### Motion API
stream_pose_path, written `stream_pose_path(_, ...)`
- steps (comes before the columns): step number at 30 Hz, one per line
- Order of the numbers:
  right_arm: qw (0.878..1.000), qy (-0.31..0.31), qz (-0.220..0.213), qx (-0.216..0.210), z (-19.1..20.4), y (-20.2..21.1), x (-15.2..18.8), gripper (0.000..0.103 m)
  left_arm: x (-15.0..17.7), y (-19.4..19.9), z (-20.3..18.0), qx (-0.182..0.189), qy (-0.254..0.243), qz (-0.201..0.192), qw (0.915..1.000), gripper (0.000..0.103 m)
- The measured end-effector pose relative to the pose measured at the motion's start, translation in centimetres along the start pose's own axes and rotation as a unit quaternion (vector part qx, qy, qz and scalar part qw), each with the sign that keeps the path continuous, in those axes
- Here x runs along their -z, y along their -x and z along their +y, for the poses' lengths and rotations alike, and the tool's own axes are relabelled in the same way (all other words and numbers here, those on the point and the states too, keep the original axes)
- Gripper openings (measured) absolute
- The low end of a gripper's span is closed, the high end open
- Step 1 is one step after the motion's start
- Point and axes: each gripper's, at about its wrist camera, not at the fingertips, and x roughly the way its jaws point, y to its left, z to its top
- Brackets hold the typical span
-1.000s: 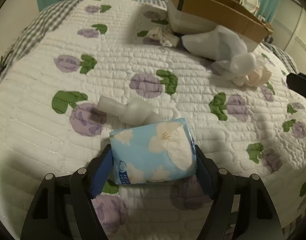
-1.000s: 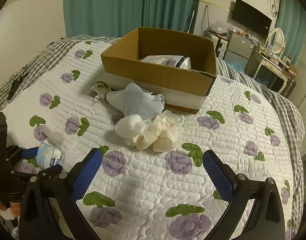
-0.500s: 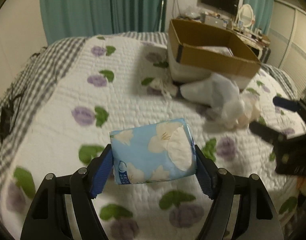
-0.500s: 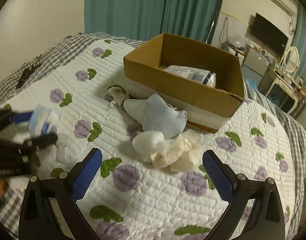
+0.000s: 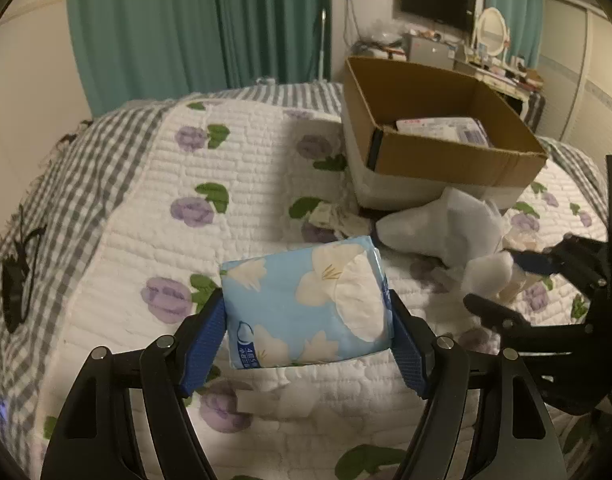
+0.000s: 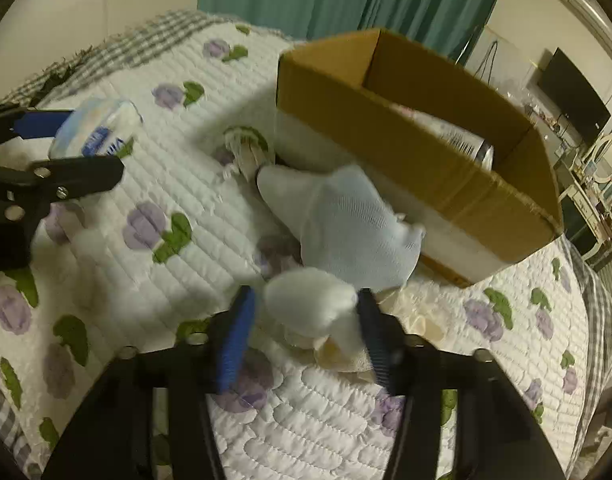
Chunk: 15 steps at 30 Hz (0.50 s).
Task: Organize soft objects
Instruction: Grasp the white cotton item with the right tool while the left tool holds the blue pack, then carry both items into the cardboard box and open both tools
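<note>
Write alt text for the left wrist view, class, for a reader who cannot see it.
The left claw grips a blue floral tissue pack above a quilted bed. Beyond it stands an open cardboard box with a sock lying in front, and the right claw reaches around a white bundle.

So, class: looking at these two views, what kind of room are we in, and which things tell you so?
Most likely a bedroom: a bed under a quilted floral bedspread, teal curtains behind it, and a dressing table with an oval mirror near a wall-mounted TV.
</note>
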Motion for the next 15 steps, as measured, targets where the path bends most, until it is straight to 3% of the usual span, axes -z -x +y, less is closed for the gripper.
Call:
stream_pose_path(6,1.000,-0.008,-0.020,-0.002,-0.2,0.8,0.0,0.030,0.6,-0.8,-0.5,-0.006,-0.013,0.011,0.9998,0.074)
stream_pose_path(12,0.998,-0.030,-0.060,-0.021,-0.8,3.6,0.1,0.029,0.7,-0.1,-0.7,-0.003,-0.017,0.008,0.9998,0.074)
stream_pose_path(15,0.993,-0.059,-0.087,-0.053,-1.7,5.7,0.2,0.029,0.3,0.8,-0.7,-0.007,-0.024,0.003,0.9997,0.074)
